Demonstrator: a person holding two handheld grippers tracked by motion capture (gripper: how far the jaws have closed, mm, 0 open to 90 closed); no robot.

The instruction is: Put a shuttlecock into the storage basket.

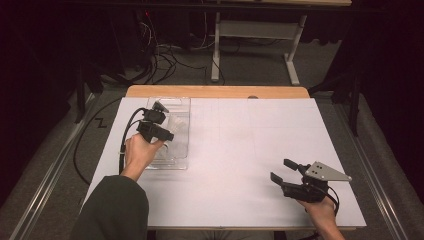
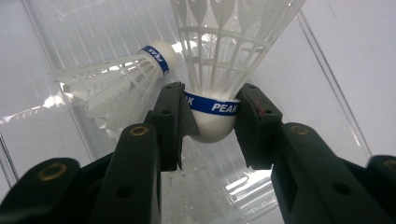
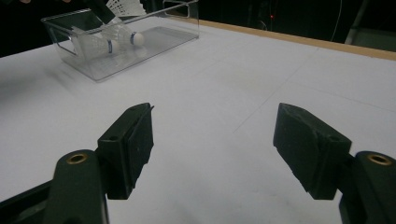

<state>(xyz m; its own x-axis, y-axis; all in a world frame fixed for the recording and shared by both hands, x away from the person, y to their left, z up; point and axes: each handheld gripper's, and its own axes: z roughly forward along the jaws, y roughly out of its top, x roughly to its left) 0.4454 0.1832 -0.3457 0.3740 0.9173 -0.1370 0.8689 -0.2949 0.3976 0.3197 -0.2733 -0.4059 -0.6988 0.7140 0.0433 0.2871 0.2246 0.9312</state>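
My left gripper (image 2: 212, 95) is shut on the white cork of a shuttlecock (image 2: 212, 127) with a blue band, feathers pointing away from the jaws. It hangs inside a clear plastic tray (image 2: 322, 93), where a second shuttlecock (image 2: 122, 77) lies on its side just beyond. In the high view the left gripper (image 1: 161, 131) hovers over the tray (image 1: 172, 164) at the table's left. My right gripper (image 1: 282, 170) rests near the front right of the table, open with nothing between its jaws (image 3: 215, 144). The right gripper view shows the tray (image 3: 116, 65) far off with shuttlecocks (image 3: 122, 38) in it.
A white sheet (image 1: 240, 145) covers the table, with a wooden edge (image 1: 215, 91) along the far side. Beyond it stand a table frame (image 1: 255, 30) and floor cables (image 1: 160, 60). A person's sleeve (image 1: 115, 210) enters at the bottom left.
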